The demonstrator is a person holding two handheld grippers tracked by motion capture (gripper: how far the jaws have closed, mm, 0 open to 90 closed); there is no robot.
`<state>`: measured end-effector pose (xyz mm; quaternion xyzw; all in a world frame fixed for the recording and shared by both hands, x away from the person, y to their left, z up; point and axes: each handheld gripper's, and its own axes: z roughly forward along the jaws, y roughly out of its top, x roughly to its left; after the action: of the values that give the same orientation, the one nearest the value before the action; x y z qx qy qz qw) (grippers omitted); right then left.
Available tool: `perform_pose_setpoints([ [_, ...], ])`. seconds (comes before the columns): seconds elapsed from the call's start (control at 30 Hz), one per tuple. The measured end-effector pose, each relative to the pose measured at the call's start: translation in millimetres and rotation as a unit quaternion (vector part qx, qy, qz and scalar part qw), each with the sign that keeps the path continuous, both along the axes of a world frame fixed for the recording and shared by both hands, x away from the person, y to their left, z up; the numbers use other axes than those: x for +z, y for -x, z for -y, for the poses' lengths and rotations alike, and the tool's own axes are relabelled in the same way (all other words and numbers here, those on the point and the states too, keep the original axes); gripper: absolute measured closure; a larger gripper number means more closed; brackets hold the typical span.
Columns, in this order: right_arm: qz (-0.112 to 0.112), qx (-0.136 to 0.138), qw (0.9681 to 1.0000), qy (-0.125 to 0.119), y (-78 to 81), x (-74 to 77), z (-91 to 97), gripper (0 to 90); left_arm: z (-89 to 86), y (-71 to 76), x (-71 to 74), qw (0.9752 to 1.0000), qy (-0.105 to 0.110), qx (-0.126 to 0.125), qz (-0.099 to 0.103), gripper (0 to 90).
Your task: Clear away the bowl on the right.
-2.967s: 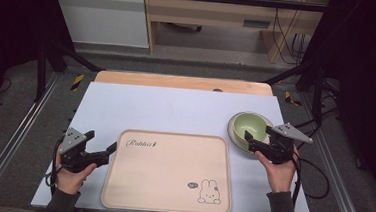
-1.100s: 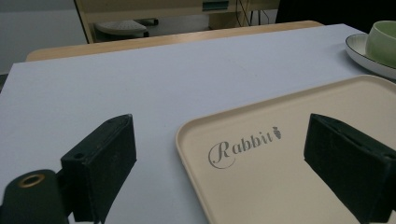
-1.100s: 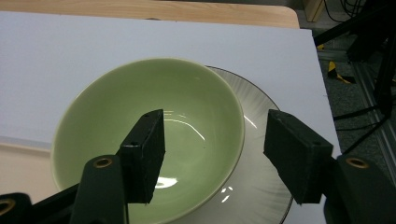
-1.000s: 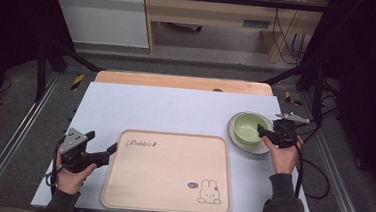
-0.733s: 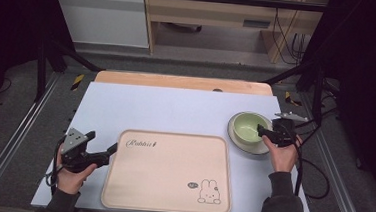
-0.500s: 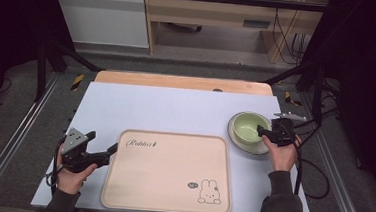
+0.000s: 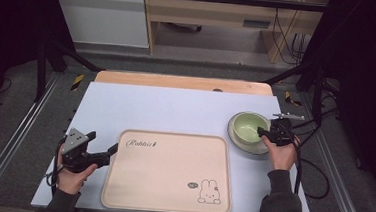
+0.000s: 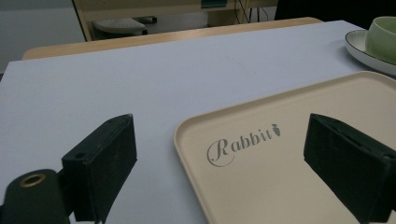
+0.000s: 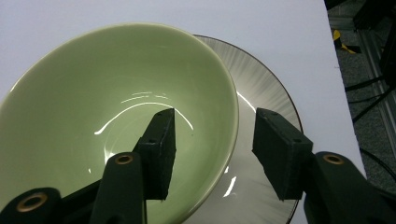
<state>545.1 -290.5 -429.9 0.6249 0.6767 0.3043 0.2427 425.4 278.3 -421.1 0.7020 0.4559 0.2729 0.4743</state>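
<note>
The white bench [image 7: 175,110] carries a beige tray [image 7: 169,171] printed with "Rabbit", its near edge cut off in the left gripper view, where the left gripper [image 8: 224,163] stands with jaws wide on either side of the tray's corner without touching it. At the bench's right side, a green bowl [image 9: 112,121] sits on a pale saucer [image 9: 266,98], which it partly hides. The right gripper [image 9: 212,149] straddles the bowl's rim, one jaw inside, one outside over the saucer; the jaws have just been closing, with gaps left on both sides.
</note>
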Motion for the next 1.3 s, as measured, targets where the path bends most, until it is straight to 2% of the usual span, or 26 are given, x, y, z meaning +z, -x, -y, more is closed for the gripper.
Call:
perform_pose_setpoints([
  [0.6, -0.038, -0.005, 0.9992, -0.008, -7.5, -9.4, 3.2, 59.5, 1.9, -1.3, -2.7, 1.0, -0.001, -0.002, -0.005, 9.3],
  [0.83, -0.04, -0.004, 0.9991, -0.016, -9.5, -11.4, 4.7, 62.6, 2.5, -1.7, -3.7, 1.0, -0.003, -0.003, -0.007, 9.4],
  [0.9, -0.045, -0.009, 0.9987, -0.025, -10.3, -11.7, 3.1, 63.4, 2.7, -1.7, -3.7, 1.0, -0.004, -0.003, -0.007, 9.5],
  [0.97, -0.044, -0.006, 0.9988, -0.021, -11.4, -13.1, 3.3, 64.5, 2.8, -1.8, -4.0, 1.0, -0.004, -0.003, -0.008, 9.4],
  [1.13, -0.054, -0.014, 0.9977, -0.04, -12.8, -13.2, 1.0, 66.0, 3.0, -1.7, -4.0, 1.0, -0.004, -0.004, -0.008, 9.5],
  [1.3, -0.052, -0.007, 0.9981, -0.032, -14.6, -15.8, 2.3, 67.5, 3.5, -1.8, -4.3, 0.9999, -0.004, -0.005, -0.008, 9.5],
])
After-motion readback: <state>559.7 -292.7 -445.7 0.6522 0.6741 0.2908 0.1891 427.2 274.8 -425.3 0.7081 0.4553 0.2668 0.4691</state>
